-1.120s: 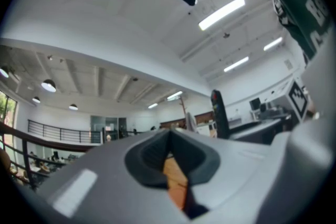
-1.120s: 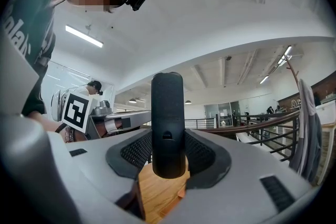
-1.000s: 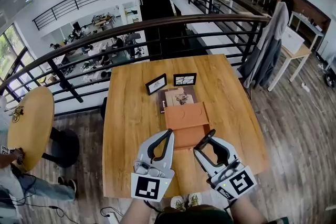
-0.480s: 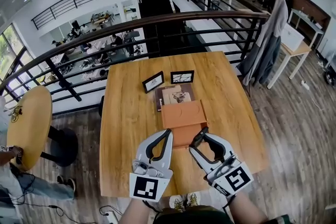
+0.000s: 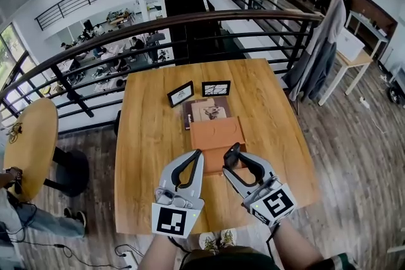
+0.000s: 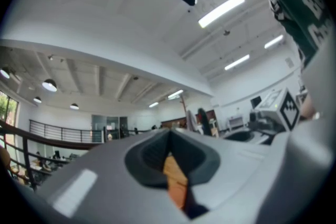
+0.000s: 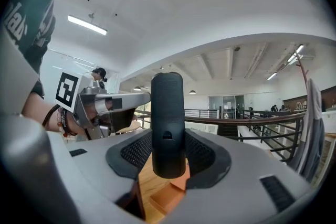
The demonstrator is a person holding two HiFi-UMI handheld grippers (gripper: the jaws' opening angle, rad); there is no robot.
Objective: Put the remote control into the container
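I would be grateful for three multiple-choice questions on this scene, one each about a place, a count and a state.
1. Where on the table is the orange container relative to the picture frames?
A. beyond them
B. nearer the person
C. far to their left

2. How many picture frames stand on the table?
A. one
B. four
C. two

3. What is the state of the right gripper?
A. shut on the remote control
B. open and empty
C. shut on a frame

Answers:
1 B, the head view shows it on the person's side of them.
2 C, two stand side by side.
3 A, the right gripper view shows the dark remote between its pads.
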